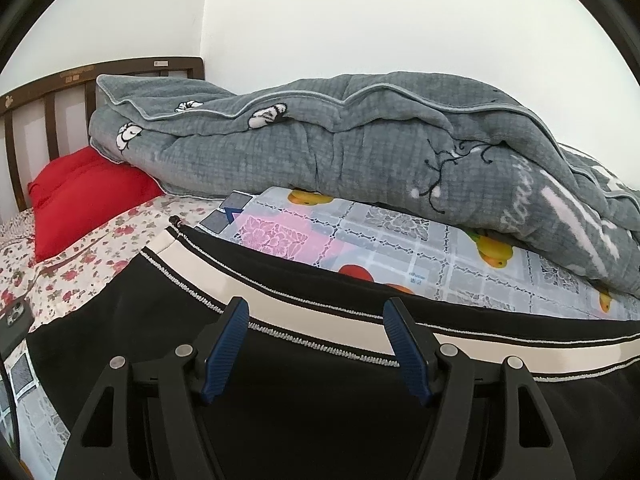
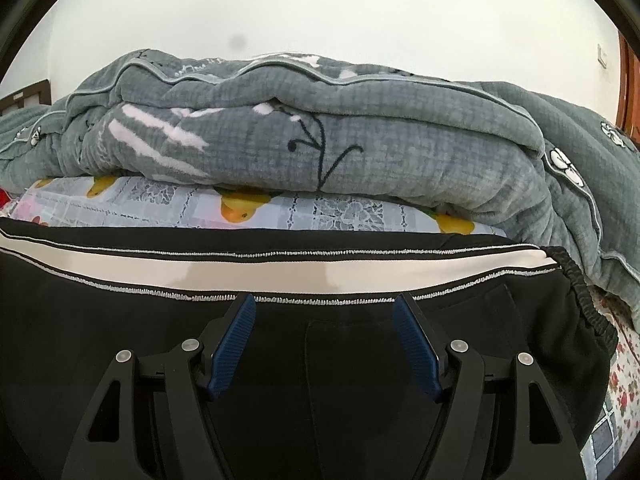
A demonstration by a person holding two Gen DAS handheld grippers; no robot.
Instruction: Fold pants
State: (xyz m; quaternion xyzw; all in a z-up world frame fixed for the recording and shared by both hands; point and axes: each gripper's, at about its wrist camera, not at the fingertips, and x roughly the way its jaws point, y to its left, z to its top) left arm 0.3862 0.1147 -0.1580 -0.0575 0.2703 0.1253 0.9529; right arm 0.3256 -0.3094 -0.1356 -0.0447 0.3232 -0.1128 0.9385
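Black pants (image 1: 132, 320) with a white side stripe (image 1: 312, 316) edged in silver stitching lie flat on the bed. My left gripper (image 1: 318, 308) is open just above them, fingertips at the stripe, near the zipped leg end (image 1: 176, 224). In the right wrist view the pants (image 2: 100, 340) fill the lower half, the stripe (image 2: 280, 272) runs across, and the elastic waistband (image 2: 580, 292) is at the right. My right gripper (image 2: 324, 304) is open and empty, fingertips just short of the stripe.
A bulky grey quilt (image 1: 360, 148) lies along the far side by the white wall, also in the right wrist view (image 2: 320, 140). A fruit-print cloth (image 1: 380, 240) lies under the pants. A red pillow (image 1: 84, 192) and brown headboard (image 1: 48, 100) are at left. A phone (image 1: 14, 320) lies at the left edge.
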